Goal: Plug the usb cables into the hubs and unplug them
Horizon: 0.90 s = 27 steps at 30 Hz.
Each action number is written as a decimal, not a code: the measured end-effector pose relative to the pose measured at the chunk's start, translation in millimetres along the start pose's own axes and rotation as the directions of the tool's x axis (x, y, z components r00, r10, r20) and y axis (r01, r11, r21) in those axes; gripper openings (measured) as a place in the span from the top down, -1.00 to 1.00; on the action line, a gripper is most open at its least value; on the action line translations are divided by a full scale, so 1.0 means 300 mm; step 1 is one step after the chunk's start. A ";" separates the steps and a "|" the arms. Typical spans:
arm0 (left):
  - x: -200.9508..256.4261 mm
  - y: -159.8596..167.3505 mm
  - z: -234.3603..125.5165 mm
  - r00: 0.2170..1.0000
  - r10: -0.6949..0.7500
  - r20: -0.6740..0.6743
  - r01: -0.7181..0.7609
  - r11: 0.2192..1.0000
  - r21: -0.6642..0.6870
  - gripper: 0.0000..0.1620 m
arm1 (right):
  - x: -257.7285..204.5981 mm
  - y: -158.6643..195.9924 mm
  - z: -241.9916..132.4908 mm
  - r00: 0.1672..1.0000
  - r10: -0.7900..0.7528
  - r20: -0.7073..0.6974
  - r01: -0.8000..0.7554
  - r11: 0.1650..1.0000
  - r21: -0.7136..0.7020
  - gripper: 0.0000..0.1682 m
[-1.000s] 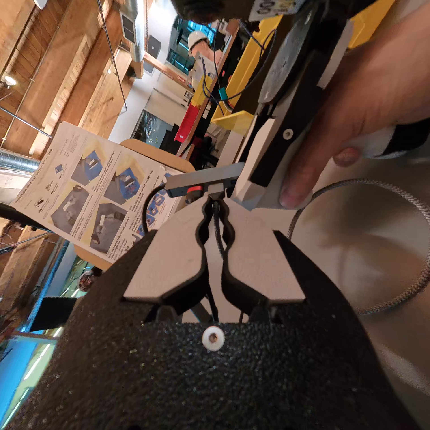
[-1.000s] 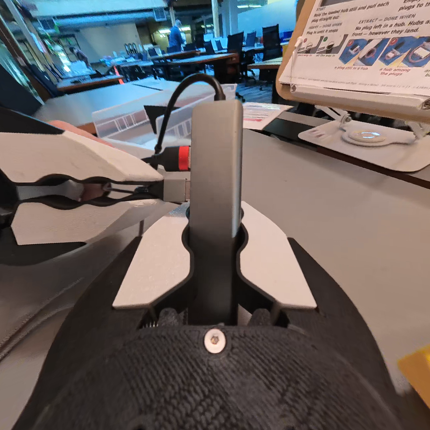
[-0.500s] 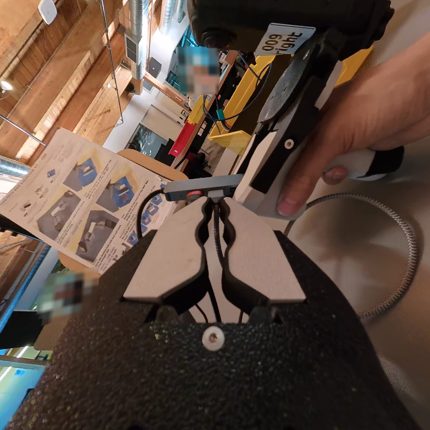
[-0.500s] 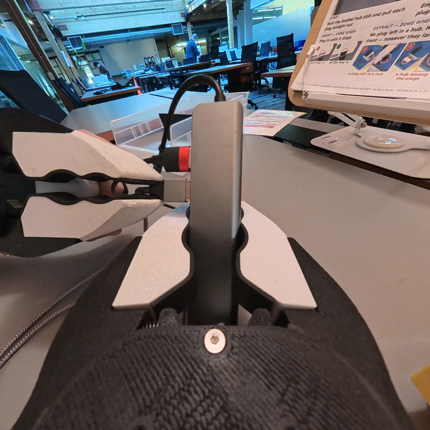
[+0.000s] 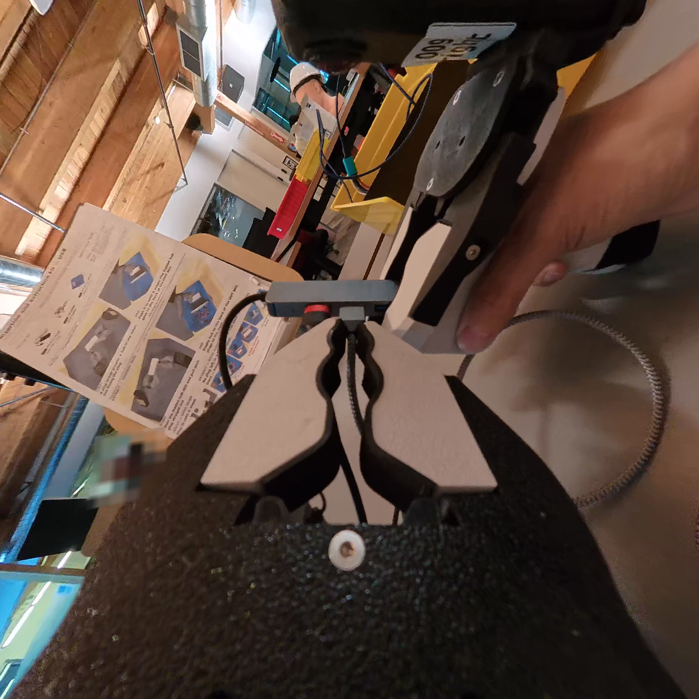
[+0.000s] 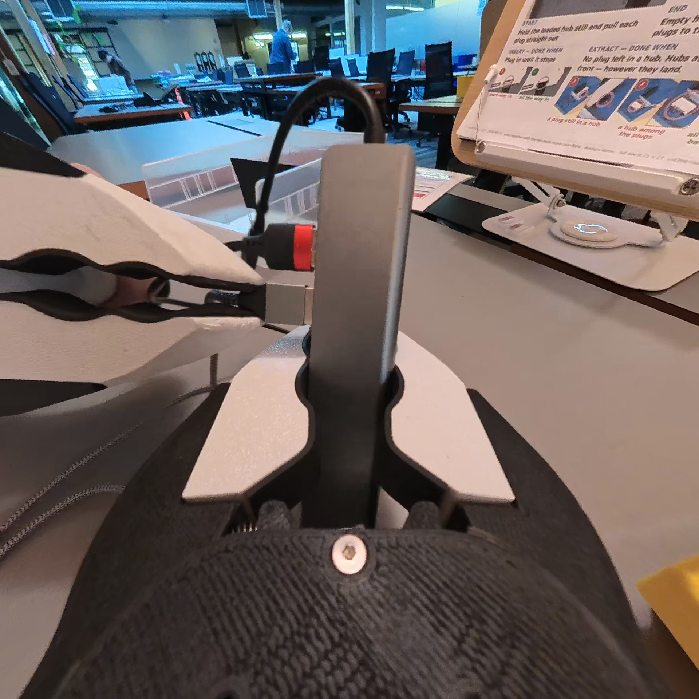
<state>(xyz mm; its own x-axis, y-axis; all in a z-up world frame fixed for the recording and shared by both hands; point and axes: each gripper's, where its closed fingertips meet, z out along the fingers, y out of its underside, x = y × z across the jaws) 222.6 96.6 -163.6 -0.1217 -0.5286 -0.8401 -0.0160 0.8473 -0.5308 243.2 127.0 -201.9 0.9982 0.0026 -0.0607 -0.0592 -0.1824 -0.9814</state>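
Right gripper (image 6: 350, 378) clamped on grey USB hub (image 6: 361, 246), held upright. Left gripper (image 5: 350, 336) closed on braided cable (image 5: 351, 382) behind silver plug (image 6: 285, 304), plug seated in hub.

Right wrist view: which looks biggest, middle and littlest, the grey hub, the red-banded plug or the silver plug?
1. Grey hub, biggest by far.
2 and 3. Red-banded plug and silver plug look about alike; the left claw hides the silver plug's back, so no ranking.
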 end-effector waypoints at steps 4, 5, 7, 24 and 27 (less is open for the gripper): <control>-0.006 -0.024 0.016 0.999 0.037 -0.003 -0.037 0.999 -0.008 0.92 | 0.013 -0.002 0.000 1.000 0.029 -0.012 -0.029 1.000 0.003 0.60; -0.008 -0.027 0.022 0.999 0.053 -0.006 -0.053 0.998 -0.021 0.91 | 0.015 -0.009 -0.006 0.999 0.047 0.001 -0.047 0.999 0.021 0.59; -0.006 -0.030 0.026 0.999 0.028 -0.019 -0.029 0.999 -0.021 0.92 | 0.018 -0.015 -0.014 0.996 0.085 0.023 -0.085 0.996 0.038 0.60; -0.189 0.457 -0.351 0.779 -0.557 0.290 0.591 0.806 -0.039 0.67 | 0.074 -0.244 -0.129 0.989 -0.016 -0.145 0.046 0.978 0.201 0.61; -0.171 0.498 -0.359 0.757 -0.576 0.309 0.611 0.791 -0.020 0.67 | 0.105 -0.408 -0.176 0.976 -0.102 -0.193 0.140 0.971 0.193 0.61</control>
<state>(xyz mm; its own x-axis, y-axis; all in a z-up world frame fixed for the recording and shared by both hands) 119.7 255.9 -187.8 0.2238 -0.9040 -0.3641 -0.1073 0.3485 -0.9311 282.7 97.4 -74.1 0.9828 -0.1685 0.0762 0.0796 0.0132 -0.9967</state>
